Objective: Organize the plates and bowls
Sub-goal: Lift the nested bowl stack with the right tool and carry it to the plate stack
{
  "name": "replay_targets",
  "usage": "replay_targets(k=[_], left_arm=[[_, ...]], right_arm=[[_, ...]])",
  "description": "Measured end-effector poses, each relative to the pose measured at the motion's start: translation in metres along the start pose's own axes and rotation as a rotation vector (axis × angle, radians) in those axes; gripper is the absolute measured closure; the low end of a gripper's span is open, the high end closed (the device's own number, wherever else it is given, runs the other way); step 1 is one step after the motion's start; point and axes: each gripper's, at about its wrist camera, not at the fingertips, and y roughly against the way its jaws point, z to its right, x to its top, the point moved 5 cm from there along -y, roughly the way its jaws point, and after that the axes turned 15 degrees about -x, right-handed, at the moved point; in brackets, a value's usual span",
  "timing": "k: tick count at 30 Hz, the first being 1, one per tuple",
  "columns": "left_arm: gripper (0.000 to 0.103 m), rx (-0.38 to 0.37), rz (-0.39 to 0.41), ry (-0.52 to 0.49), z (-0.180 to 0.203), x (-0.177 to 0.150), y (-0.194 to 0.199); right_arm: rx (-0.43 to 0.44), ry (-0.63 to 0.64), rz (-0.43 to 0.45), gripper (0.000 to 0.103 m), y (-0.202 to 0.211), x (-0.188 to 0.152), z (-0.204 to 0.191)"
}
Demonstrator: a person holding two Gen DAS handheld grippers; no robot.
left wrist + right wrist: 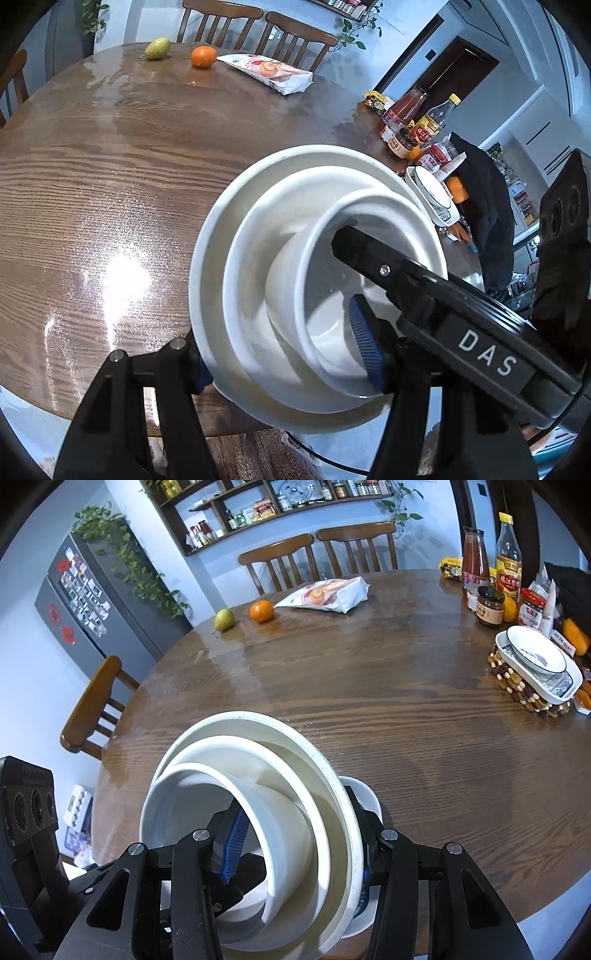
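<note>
- Left wrist view: the left gripper (288, 354) is clamped across one side of a nested stack of white bowls (258, 295), one blue pad (364, 343) inside the smallest bowl (325, 332) and the other finger outside the big outer bowl's (207, 258) rim.
- The stack is tipped toward the camera at the near edge of the round wooden table (110, 166).
- The right gripper (443, 295) reaches in from the right of this view, its black finger lying inside the smallest bowl.
- Right wrist view: the right gripper (295, 849) bites the stack of bowls (258, 812) too, a blue pad (234, 845) inside the innermost bowl (184, 812) and the other finger behind the outer bowl (325, 775); both sets of jaws look closed on the stack.
- A further white dish (364, 794) peeks out behind the outer bowl; I cannot tell whether it touches the stack.
- At the table's right edge a blue-rimmed bowl (535, 653) sits in a rectangular dish (554, 686) on a beaded trivet (517, 686).
- Near them stand sauce bottles (491, 557) and jars (489, 605).
- Along the far edge lie a pear (224, 619), an orange (261, 611) and a snack bag (328, 594).
</note>
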Motion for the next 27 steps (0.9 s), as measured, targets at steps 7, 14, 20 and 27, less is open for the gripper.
replay_targets(k=[7,14,20,27], left_arm=[[0.041,-0.001,0.008,-0.010,0.003,-0.004,0.002],[0.041,-0.001,0.014,-0.011,0.005,-0.008,0.003],[0.041,-0.002,0.010,-0.011,0.006,-0.010,0.002],[0.041,0.004,-0.006,-0.010,0.007,-0.014,-0.003]], right_arm=[[0.002,0.000,0.011,0.052,0.004,-0.003,0.002],[0.000,0.002,0.022,0.052,0.008,-0.006,0.001],[0.000,0.000,0.021,0.052,0.008,-0.005,0.002],[-0.007,-0.003,0.014,0.052,0.007,-0.010,0.006]])
